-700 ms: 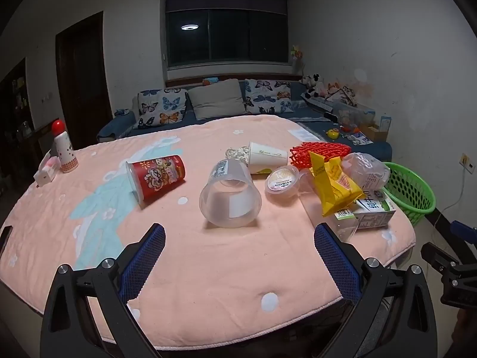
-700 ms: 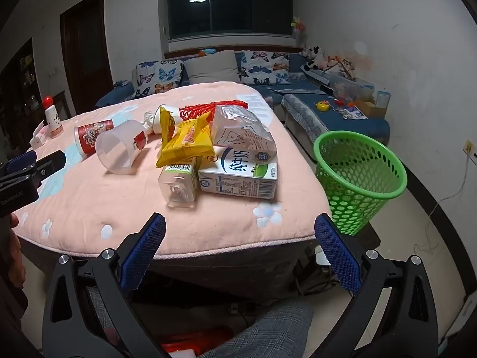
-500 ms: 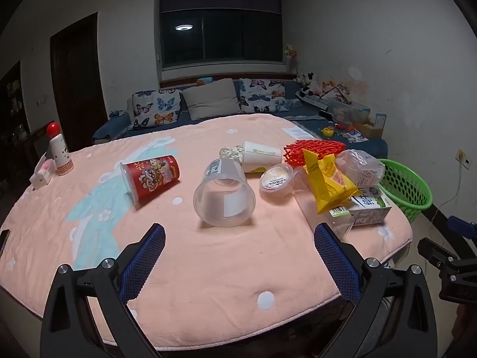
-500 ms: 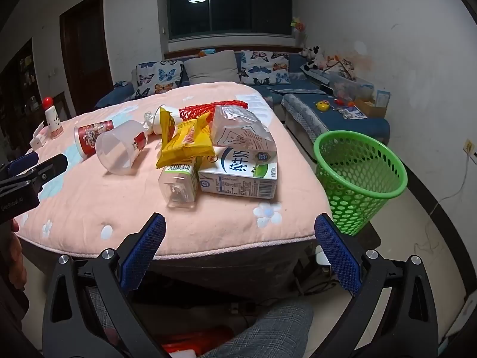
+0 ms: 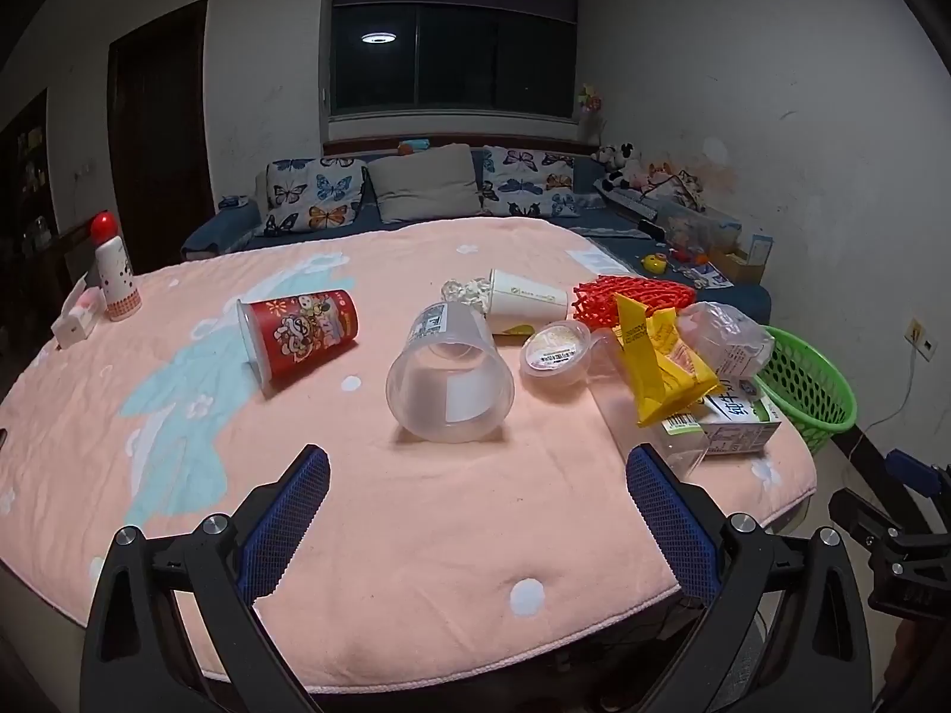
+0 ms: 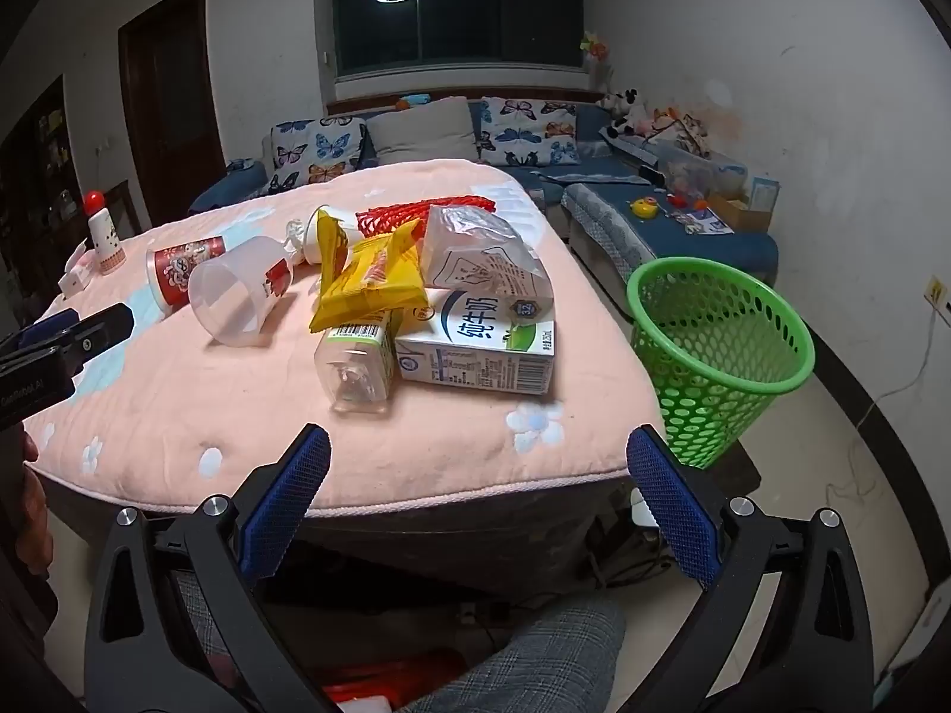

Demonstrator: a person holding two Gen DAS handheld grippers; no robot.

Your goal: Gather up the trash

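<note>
Trash lies on a pink padded table (image 5: pixel 416 535): a red printed cup (image 5: pixel 297 336) on its side, a clear plastic cup (image 5: pixel 450 377), a white paper cup (image 5: pixel 526 300), a small lidded tub (image 5: pixel 556 350), red netting (image 5: pixel 633 297), a yellow snack bag (image 5: pixel 660 368), a milk carton (image 6: pixel 481 344) and a clear bottle (image 6: pixel 356 365). A green mesh basket (image 6: pixel 719 350) stands on the floor right of the table. My left gripper (image 5: pixel 475 511) is open and empty, short of the clear cup. My right gripper (image 6: pixel 478 493) is open and empty at the table's near edge.
A white bottle with a red cap (image 5: pixel 113 270) and a small white box (image 5: pixel 74 324) stand at the table's far left. A blue sofa with butterfly cushions (image 5: pixel 416 196) runs behind and along the right wall. My left gripper also shows in the right wrist view (image 6: pixel 65 338).
The left gripper has pulled back and risen a little, so the trash looks slightly farther. The right gripper has hardly moved. Both stay open.
</note>
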